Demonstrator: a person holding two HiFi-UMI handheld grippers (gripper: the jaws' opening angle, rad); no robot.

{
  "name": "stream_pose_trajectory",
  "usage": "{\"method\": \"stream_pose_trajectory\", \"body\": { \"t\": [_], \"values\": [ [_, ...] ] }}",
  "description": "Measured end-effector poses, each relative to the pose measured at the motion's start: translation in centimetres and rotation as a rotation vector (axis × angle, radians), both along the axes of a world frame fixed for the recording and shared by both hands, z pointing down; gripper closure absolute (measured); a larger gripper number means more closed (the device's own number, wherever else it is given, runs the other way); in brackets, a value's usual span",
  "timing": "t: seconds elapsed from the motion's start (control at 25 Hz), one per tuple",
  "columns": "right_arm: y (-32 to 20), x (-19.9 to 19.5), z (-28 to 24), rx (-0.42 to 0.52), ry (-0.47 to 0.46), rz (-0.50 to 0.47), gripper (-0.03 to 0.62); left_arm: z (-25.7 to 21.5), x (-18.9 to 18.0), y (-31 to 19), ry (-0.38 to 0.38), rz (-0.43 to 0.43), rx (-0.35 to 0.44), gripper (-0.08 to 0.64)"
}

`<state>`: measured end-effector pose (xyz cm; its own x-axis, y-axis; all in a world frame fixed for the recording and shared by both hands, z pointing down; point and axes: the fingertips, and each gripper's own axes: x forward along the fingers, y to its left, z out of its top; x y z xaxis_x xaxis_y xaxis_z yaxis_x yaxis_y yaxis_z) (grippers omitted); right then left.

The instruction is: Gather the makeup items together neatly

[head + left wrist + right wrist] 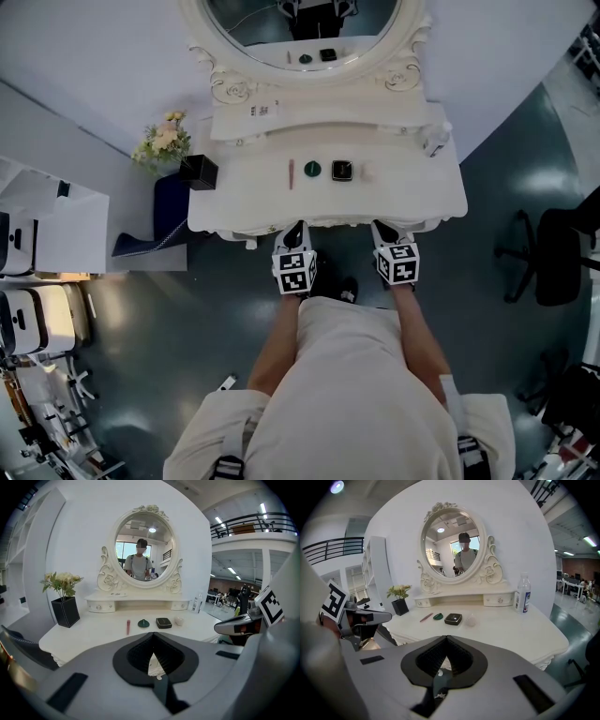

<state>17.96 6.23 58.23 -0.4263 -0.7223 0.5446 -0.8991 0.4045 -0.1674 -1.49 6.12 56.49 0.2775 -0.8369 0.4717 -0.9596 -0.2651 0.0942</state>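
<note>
White vanity table (pixel 234 202) is bearing a pink stick (pixel 291 173), green disc (pixel 312 169), black compact (pixel 342 171) and pale round item (pixel 367 172); left gripper (pixel 296 231) and right gripper (pixel 382 231) are hanging before it, jaws together, empty.

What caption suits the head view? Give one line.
Shut left claw and shut right claw at the front edge of the vanity; four makeup items lie in a row.
</note>
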Motion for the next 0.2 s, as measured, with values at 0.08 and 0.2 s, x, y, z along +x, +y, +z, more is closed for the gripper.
{"method": "stream_pose_trajectory", "body": {
  "t": [0.08, 0.2],
  "values": [
    [-0.11, -0.06, -0.03, -0.001, 0.002, 0.000, 0.549, -0.07, -0.01, -0.16, 0.001, 0.000, 0.001, 0.545],
    [-0.22, -0.17, 0.01, -0.002, 0.003, -0.003, 0.549, -0.08, -0.02, -0.32, 0.001, 0.001, 0.001, 0.545]
  ]
}}
